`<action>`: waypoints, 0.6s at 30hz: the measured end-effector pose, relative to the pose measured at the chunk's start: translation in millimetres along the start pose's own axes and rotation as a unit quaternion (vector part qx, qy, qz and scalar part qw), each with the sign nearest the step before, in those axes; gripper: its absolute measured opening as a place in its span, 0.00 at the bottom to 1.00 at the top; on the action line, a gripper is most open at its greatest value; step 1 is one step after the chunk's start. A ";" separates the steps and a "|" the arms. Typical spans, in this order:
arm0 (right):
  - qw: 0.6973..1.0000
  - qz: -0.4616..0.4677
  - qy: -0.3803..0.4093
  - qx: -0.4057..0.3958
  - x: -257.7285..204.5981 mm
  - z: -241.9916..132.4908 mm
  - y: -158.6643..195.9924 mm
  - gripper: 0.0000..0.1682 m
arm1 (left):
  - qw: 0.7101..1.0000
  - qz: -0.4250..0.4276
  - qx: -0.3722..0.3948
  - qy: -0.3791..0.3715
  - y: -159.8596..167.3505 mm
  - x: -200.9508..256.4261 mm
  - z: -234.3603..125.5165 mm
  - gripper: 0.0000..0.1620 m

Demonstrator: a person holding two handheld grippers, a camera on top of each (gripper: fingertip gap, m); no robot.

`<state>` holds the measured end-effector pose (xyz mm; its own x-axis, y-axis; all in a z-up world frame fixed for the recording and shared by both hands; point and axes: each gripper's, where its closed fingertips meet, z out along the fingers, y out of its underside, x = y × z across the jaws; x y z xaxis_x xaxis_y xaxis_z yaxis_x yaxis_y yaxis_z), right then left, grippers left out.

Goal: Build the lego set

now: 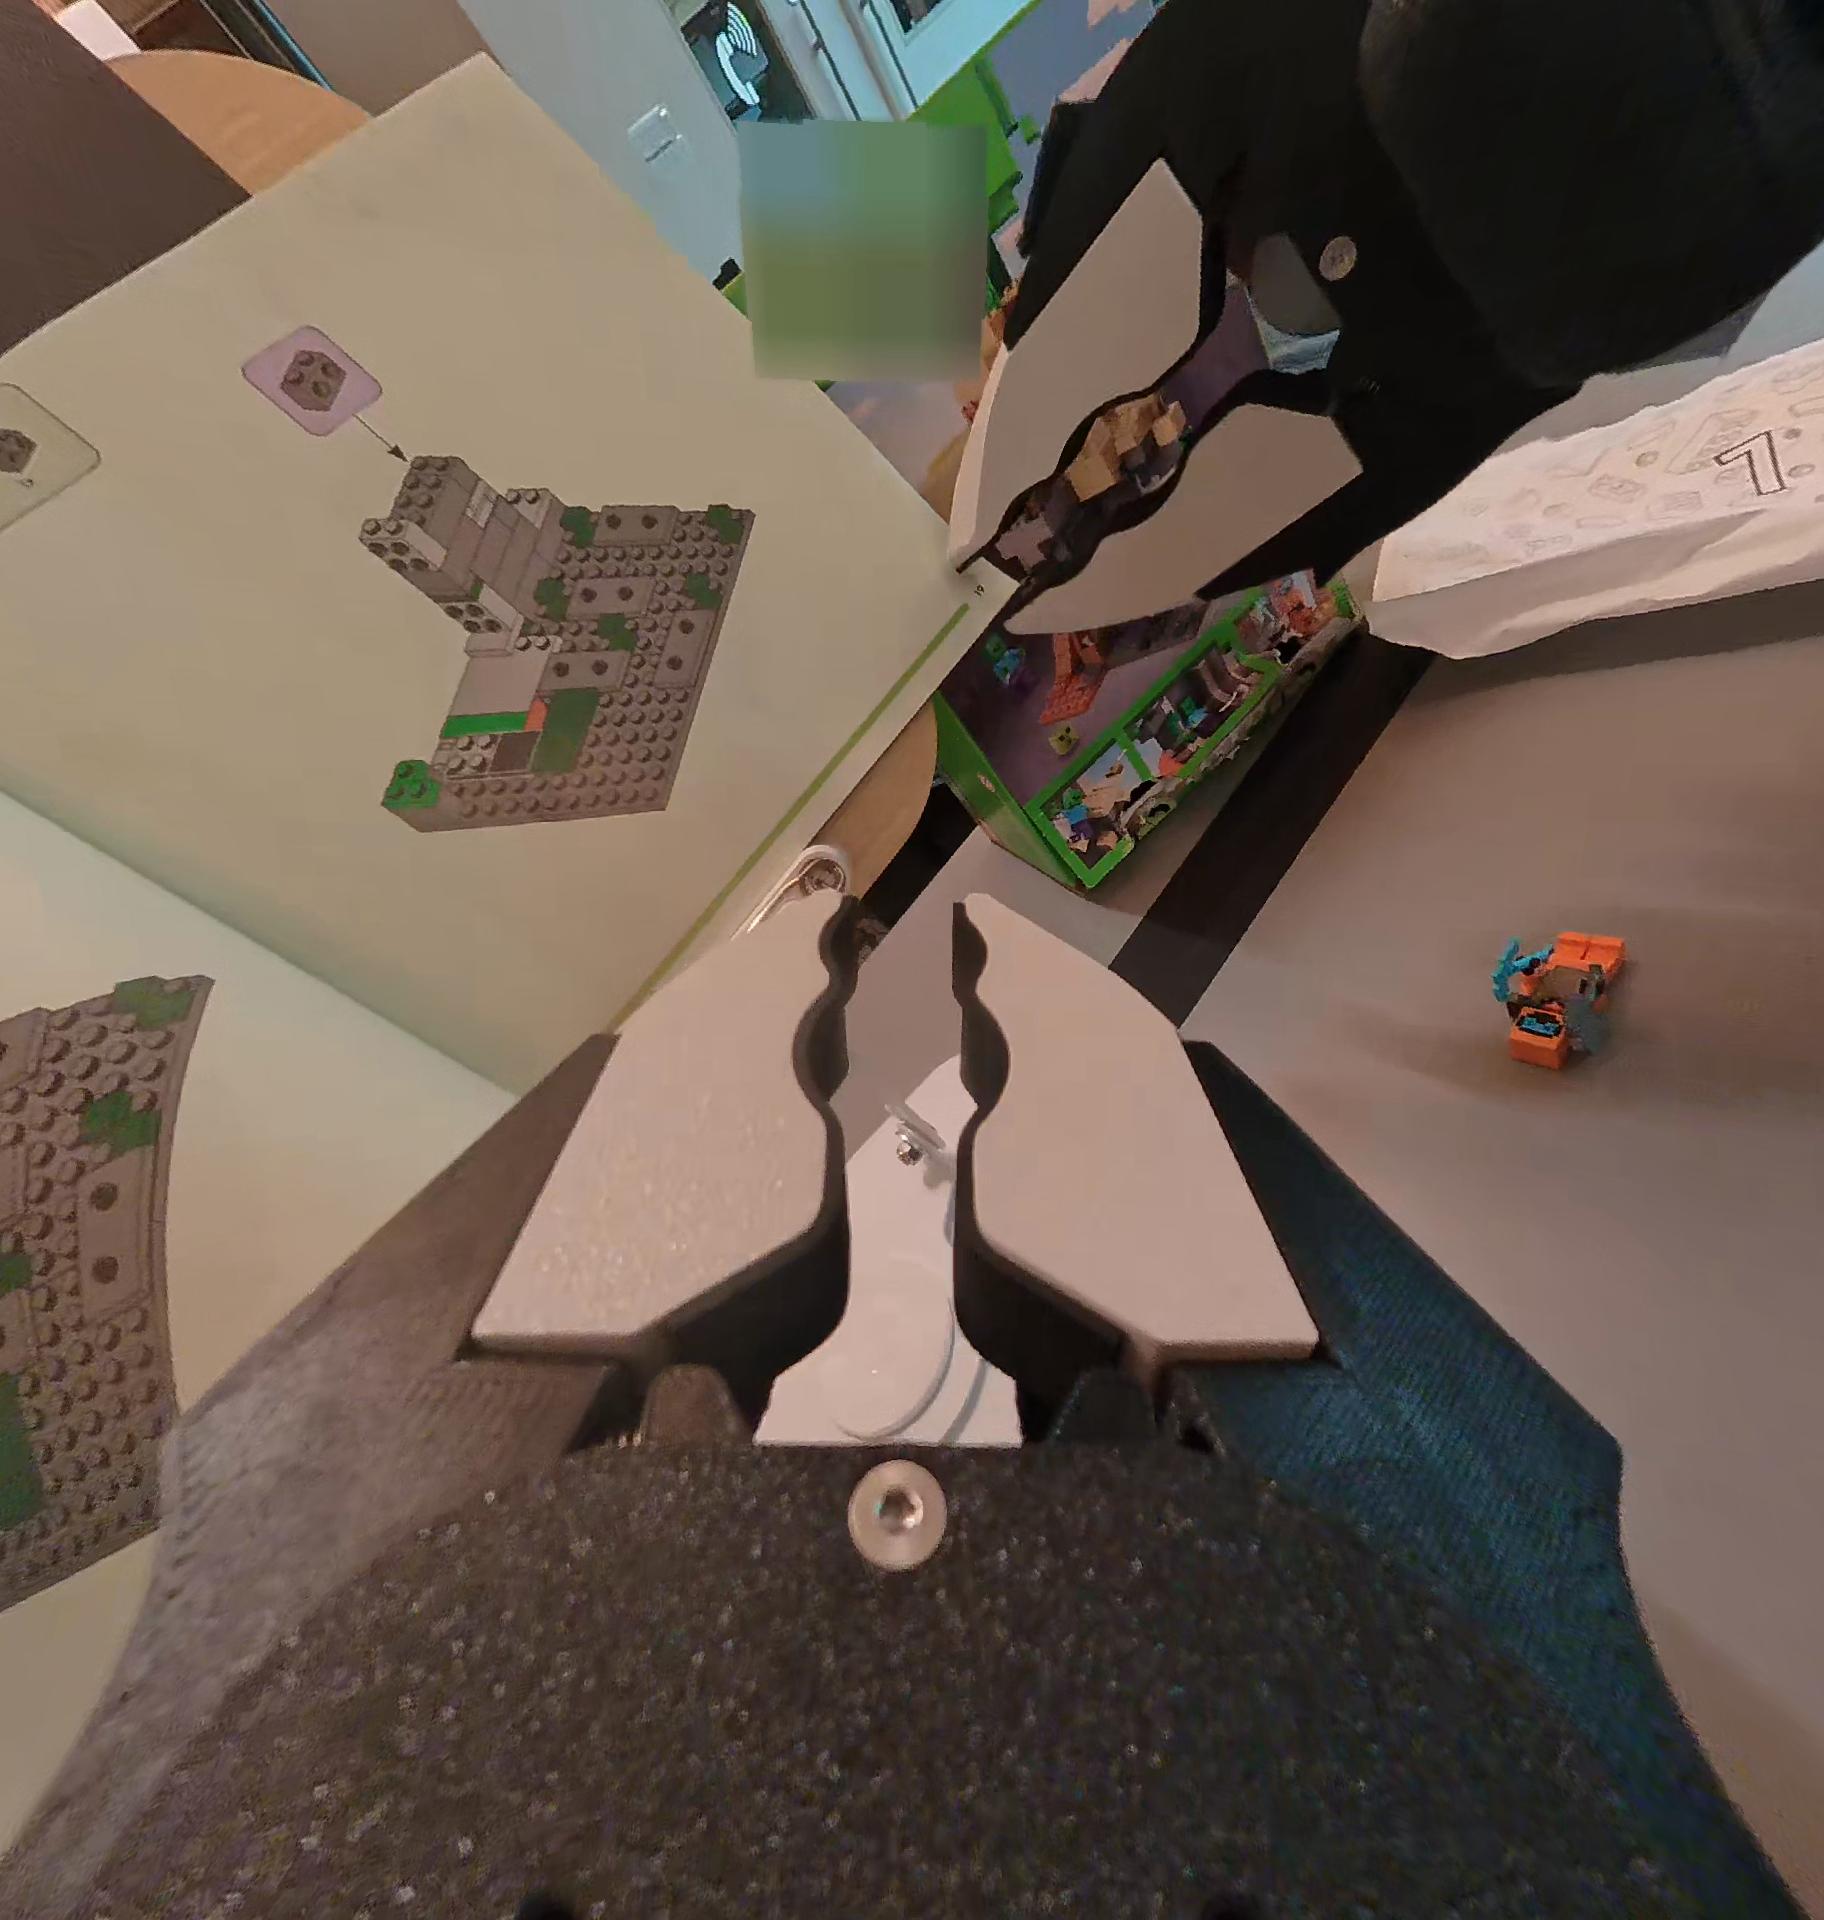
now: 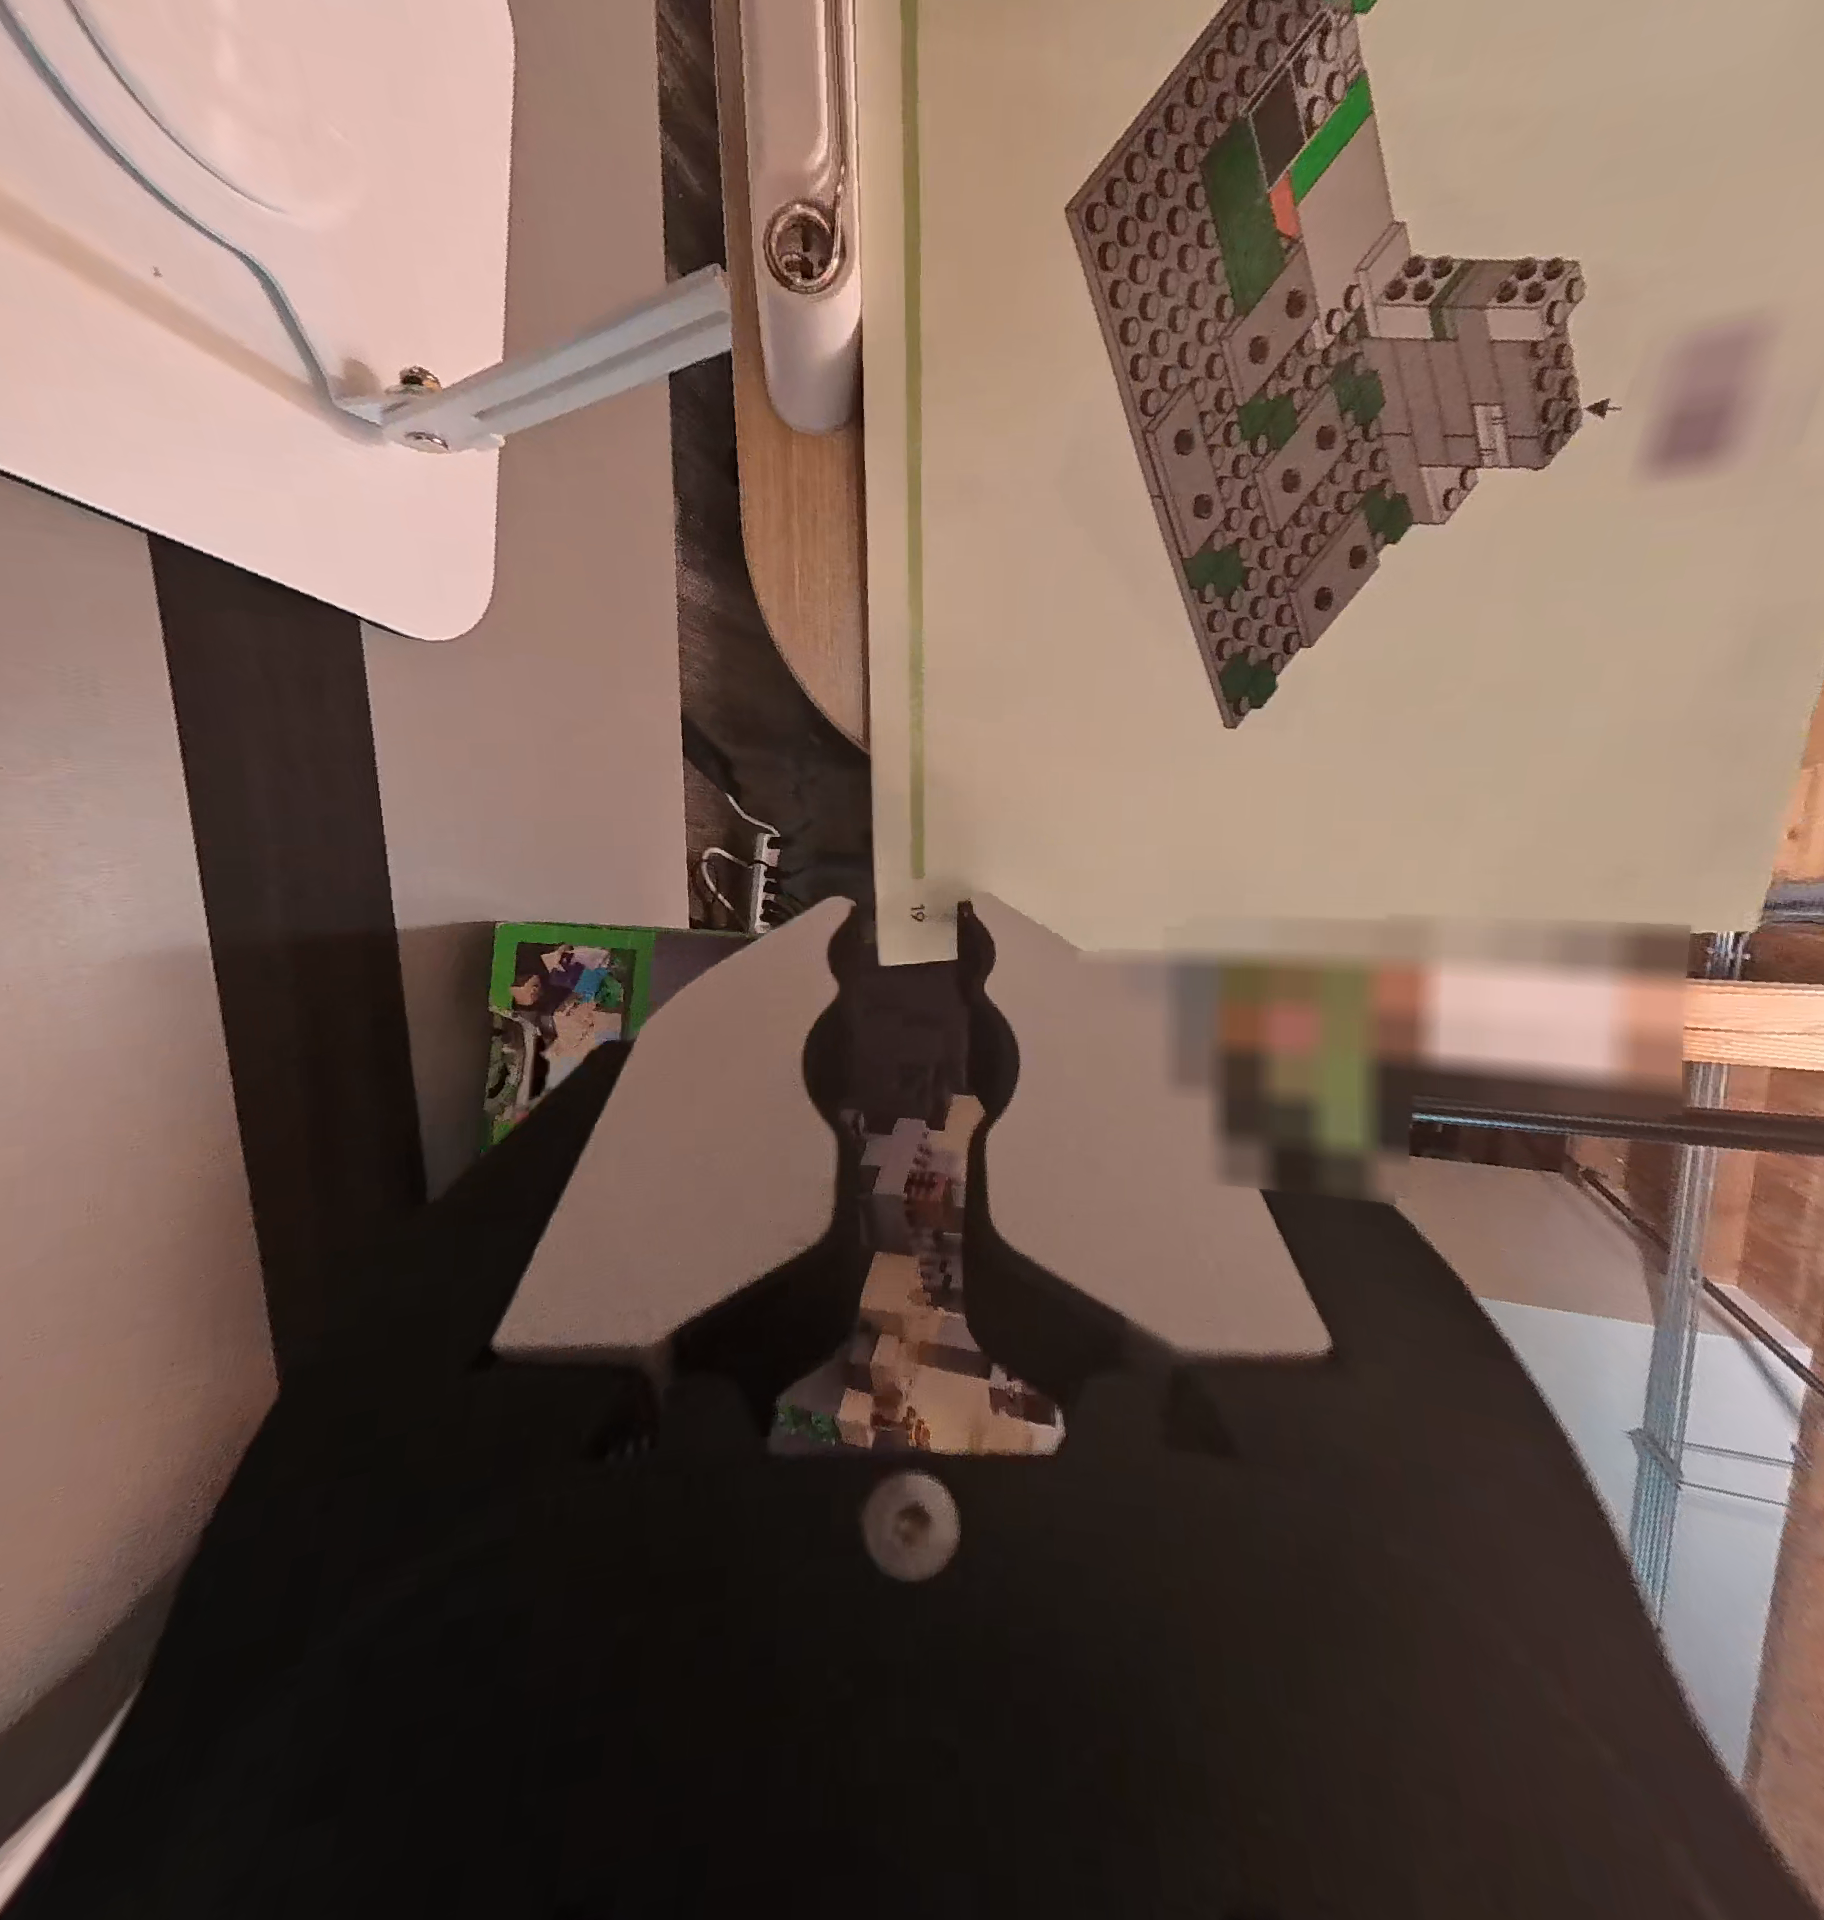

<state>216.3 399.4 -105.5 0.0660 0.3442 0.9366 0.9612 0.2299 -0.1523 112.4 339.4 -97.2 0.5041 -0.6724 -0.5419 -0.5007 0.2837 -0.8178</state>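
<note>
The instruction booklet's pale green page (image 1: 212, 623) stands lifted at the left, printed with a grey baseplate build. It also fills the upper right of the right wrist view (image 2: 1459, 727). My right gripper (image 2: 908, 914) is shut on the page's bottom corner; it shows in the left wrist view (image 1: 991, 577) at the page's edge. My left gripper (image 1: 905, 920) is open and empty, just below the page's lower edge. A small orange and blue lego build (image 1: 1557, 997) lies on the grey table to the right.
The green lego box (image 1: 1147, 748) stands behind the page, also seen in the right wrist view (image 2: 565, 997). A white paper bag (image 1: 1666, 499) lies at the far right. A white stand base with a bracket (image 2: 212, 312) sits under my left gripper. A dark strip (image 1: 1272, 769) crosses the grey table. The grippers' ends are close to 12 cm from one another.
</note>
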 end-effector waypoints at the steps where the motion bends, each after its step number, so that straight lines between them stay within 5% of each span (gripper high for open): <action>1: 1.000 -0.001 -0.001 -0.001 0.6 0.6 0.7 0.09 | 1.000 -0.001 -0.001 0.001 0.7 0.4 0.4 0.10; 18: 0.999 0.000 -0.048 0.003 5.9 -4.7 -7.0 0.00 | 1.000 -0.012 -0.011 0.008 8.6 3.3 -0.1 0.10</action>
<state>211.2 395.5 -97.3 0.0402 0.4301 0.9019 0.9598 0.2342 -0.1545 109.7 339.5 -105.9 0.5043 -0.6901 -0.5191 -0.5042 0.2527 -0.8258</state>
